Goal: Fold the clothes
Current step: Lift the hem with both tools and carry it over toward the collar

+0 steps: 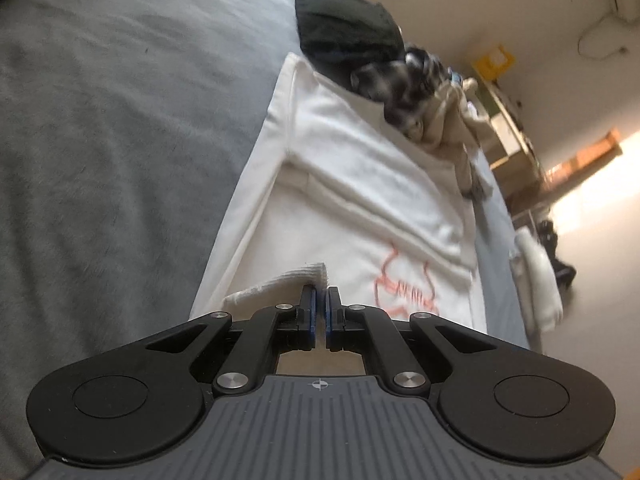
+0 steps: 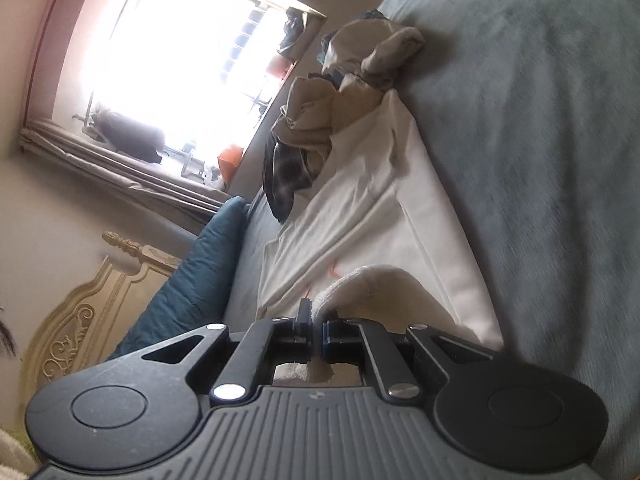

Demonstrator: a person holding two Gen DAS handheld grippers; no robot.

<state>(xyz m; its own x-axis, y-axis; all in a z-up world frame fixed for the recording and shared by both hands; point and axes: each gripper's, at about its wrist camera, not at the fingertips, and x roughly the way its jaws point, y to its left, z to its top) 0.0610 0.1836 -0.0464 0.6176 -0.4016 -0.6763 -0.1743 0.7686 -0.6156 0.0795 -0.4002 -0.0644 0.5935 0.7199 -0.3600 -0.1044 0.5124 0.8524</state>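
Two claws, one hem: my left claw (image 1: 321, 300) is clenched on a ribbed corner of the white sweatshirt (image 1: 360, 184), and my right claw (image 2: 313, 326) is clenched on the matching ribbed hem at the other corner, cloth showing between its pads and bunching out below them. The sweatshirt lies flat on the grey bed (image 1: 100, 140), running from low centre of the left view up toward the upper middle, sleeves already laid across the body, a red line print (image 1: 404, 284) just right of my left claw.

The step in hand, as I judge it, is carrying the bottom hem up and over toward the collar end. To do it well I should keep both corners level with each other so the fold line comes out square across the body, and keep the hem taut between my claws without dragging the whole garment along the bed. I'd lift only enough to clear the folded sleeves, or they may flip open.

At the far end, upper middle of both views, a heap of unfolded clothes (image 2: 332, 112) touches the sweatshirt's top edge, with a dark garment (image 1: 344, 28) beside it. I should land the hem short of that heap and let go only once the cloth lies flat.
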